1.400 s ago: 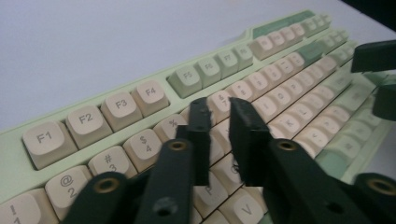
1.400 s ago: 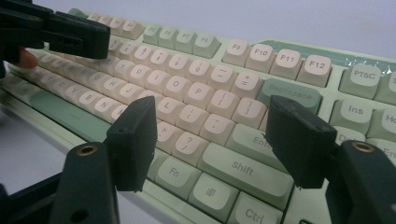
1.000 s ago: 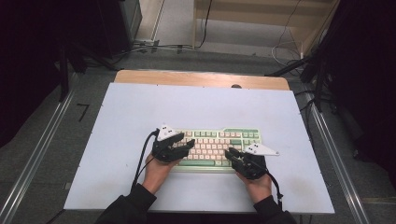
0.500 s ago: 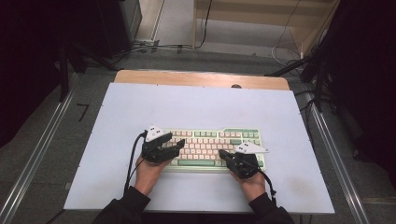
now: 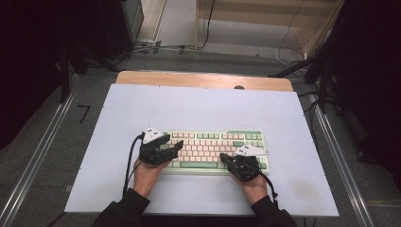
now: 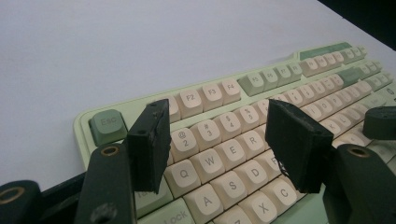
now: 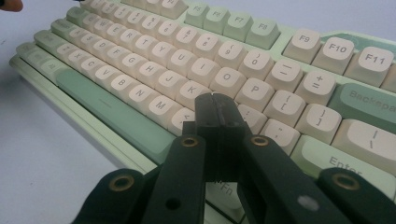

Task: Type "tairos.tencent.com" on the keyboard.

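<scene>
A pale green keyboard (image 5: pixel 213 147) with cream keys lies across the near half of the white table (image 5: pixel 198 111). My left gripper (image 5: pixel 172 143) hovers over its left end, open. In the left gripper view the left gripper (image 6: pixel 215 140) has just been opening, with nothing between the pads, above the number and QWERTY keys (image 6: pixel 219 140). My right gripper (image 5: pixel 222 158) sits over the keyboard's right half near its front edge. In the right gripper view the right gripper (image 7: pixel 215 105) is shut, its pads pressed together and empty, with tips just over the keys right of K and M (image 7: pixel 161 105).
A wooden strip (image 5: pixel 203 79) runs along the table's far edge. Metal rails (image 5: pixel 42 151) flank both sides, and cables (image 5: pixel 156 47) lie on the floor beyond. Bare tabletop (image 5: pixel 302 189) surrounds the keyboard.
My left hand has slid left along the keyboard to its left end. The right hand has shifted slightly left and nearer the front edge.
</scene>
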Available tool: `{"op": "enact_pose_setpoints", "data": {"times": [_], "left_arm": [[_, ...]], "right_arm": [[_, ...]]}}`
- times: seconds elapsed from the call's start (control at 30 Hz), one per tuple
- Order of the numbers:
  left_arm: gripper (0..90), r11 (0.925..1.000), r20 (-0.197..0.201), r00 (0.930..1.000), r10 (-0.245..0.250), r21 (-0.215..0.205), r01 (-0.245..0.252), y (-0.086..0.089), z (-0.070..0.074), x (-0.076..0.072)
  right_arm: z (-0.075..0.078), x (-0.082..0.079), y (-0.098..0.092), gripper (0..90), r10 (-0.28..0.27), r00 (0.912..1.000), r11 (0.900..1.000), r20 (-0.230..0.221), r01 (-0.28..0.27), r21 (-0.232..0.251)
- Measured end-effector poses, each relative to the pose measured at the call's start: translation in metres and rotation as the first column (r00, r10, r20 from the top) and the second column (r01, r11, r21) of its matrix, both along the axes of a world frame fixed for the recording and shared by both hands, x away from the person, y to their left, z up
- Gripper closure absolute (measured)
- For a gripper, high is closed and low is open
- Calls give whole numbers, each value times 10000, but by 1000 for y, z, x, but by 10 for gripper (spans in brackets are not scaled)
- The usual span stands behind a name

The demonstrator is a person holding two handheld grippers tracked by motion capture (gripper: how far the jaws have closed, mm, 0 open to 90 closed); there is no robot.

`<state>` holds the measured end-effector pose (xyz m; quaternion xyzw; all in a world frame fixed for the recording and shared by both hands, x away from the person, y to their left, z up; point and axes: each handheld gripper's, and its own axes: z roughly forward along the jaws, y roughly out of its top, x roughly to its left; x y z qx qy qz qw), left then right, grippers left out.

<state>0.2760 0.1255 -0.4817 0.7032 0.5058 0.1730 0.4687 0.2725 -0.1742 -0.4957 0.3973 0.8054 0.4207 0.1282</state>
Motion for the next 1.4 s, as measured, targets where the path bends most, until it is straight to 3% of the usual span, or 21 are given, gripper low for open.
{"op": "enact_pose_setpoints", "data": {"times": [0.33, 0.47, 0.57, 0.63, 0.7, 0.77, 0.9, 1.03, 1.27, 1.4], "left_arm": [[410, 10000, -38, 10000, -55, 43, 55, 0, -1, 0], [410, 10000, -70, 10000, -68, 51, 68, 0, -2, 0], [410, 9999, -84, 9999, -75, 74, 76, 0, -2, 0], [411, 9999, -89, 9999, -74, 83, 74, 0, -1, -1], [412, 9999, -107, 9999, -96, 98, 97, 0, -2, -1], [425, 9999, -116, 9999, -95, 97, 97, -1, -2, -1], [454, 9998, -114, 9998, -146, 135, 148, -1, -2, -2], [522, 9992, -115, 9993, -353, 173, 355, -2, -3, -4], [798, 9934, -281, 9933, -1123, 219, 1129, -9, -4, -11], [900, 9880, -419, 9879, -1490, 350, 1505, -14, -6, -14]], "right_arm": [[-2, 1, 1, 876, 30, 9999, 9999, -143, -31, -101], [1, 0, -1, 860, -17, 10000, 9999, -46, 18, 129], [4, 1, -4, 759, -52, 10000, 9990, -22, 53, 453], [6, 2, -7, 612, -160, 9999, 9979, 65, 156, 628], [7, 3, -9, 550, -291, 9995, 9967, 140, 280, 768], [8, 4, -11, 412, -537, 9982, 9948, 249, 514, 882], [9, 7, -16, 321, -875, 9960, 9910, 176, 852, 1036], [9, 9, -17, 286, -1025, 9946, 9894, 135, 1005, 1047], [9, 12, -14, 283, -971, 9952, 9906, 145, 953, 977], [9, 13, -11, 284, -878, 9960, 9915, 149, 859, 972]]}}
